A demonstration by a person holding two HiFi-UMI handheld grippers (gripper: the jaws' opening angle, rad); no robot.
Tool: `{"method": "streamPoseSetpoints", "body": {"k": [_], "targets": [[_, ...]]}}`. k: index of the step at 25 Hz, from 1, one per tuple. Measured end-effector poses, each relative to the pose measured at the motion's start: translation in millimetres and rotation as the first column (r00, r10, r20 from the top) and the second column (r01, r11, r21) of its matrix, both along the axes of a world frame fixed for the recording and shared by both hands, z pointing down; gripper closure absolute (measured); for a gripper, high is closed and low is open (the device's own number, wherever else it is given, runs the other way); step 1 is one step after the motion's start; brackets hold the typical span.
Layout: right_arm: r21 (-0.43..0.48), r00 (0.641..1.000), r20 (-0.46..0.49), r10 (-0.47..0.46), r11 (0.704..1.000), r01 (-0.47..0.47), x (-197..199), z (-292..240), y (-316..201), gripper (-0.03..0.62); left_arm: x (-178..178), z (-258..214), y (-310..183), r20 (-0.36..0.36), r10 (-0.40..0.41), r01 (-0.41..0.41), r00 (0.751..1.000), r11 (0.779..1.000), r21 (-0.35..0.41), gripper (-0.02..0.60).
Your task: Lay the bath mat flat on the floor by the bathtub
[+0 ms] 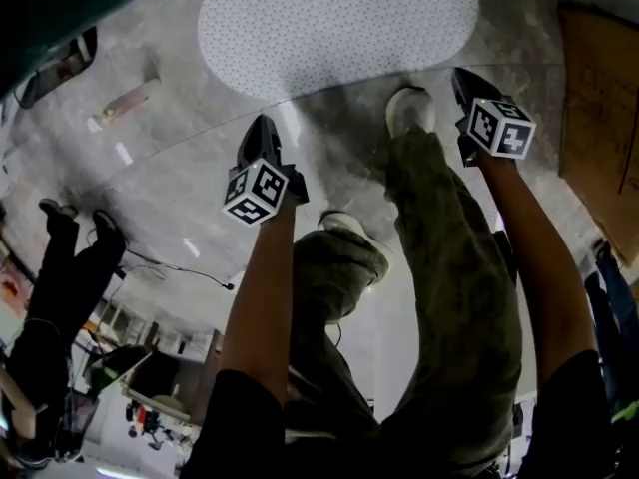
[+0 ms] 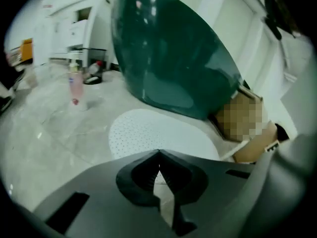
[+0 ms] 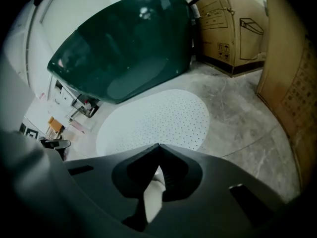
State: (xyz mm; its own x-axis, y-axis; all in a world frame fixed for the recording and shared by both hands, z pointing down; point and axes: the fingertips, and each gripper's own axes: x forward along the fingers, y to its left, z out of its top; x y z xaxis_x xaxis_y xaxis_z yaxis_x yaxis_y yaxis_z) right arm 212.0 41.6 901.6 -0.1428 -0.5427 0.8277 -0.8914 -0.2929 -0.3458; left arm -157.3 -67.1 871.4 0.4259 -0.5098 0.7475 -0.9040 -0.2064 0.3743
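Both of my tools are pressed together and empty: the left gripper (image 1: 262,126) and the right gripper (image 1: 462,78) hang above the grey marble floor (image 1: 180,168), jaws closed on nothing, apart from the mat. The bath mat (image 1: 339,23), a white oval dotted with small holes, lies flat on the floor just beside the dark green bathtub (image 3: 124,48). One shoe (image 1: 409,108) of mine stands near its edge, between the two grippers. A cardboard box (image 3: 233,24) stands at one end of the tub.
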Motion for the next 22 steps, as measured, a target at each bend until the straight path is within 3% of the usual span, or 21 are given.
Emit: {"method": "streamPoseSetpoints", "body": {"k": [2,7,11,15,19,22], "targets": [[-0.019,1.000,0.011,-0.003,1.000,0.003,1,-30,14,0.571,-13,-29,20,0.001,-0.079,0.079,0.997,0.997,-0.016,0.561],[-0.041,0.998,-0.003,-0.069,0.997,0.069,-15,-103,25,0.571,-26,-99,67,0.055,0.099,-0.097,0.994,0.994,-0.042,0.561],[-0.027,0.980,-0.065,-0.190,0.982,0.189,-35,-163,9,0.571,-43,-156,79,0.016,-0.003,0.004,1.000,0.997,-0.079,0.561],[-0.053,0.944,-0.087,-0.318,0.948,0.314,-66,-212,12,0.571,-47,-218,87,-0.007,0.027,-0.027,1.000,0.997,-0.076,0.561],[-0.063,0.943,-0.087,-0.320,0.947,0.315,-87,-266,23,0.571,-55,-284,86,-0.044,0.043,-0.044,0.998,0.999,-0.031,0.561],[-0.053,0.952,-0.088,-0.292,0.956,0.288,-108,-318,29,0.571,-69,-342,81,-0.121,-0.046,0.044,0.992,0.999,-0.024,0.561]]}}
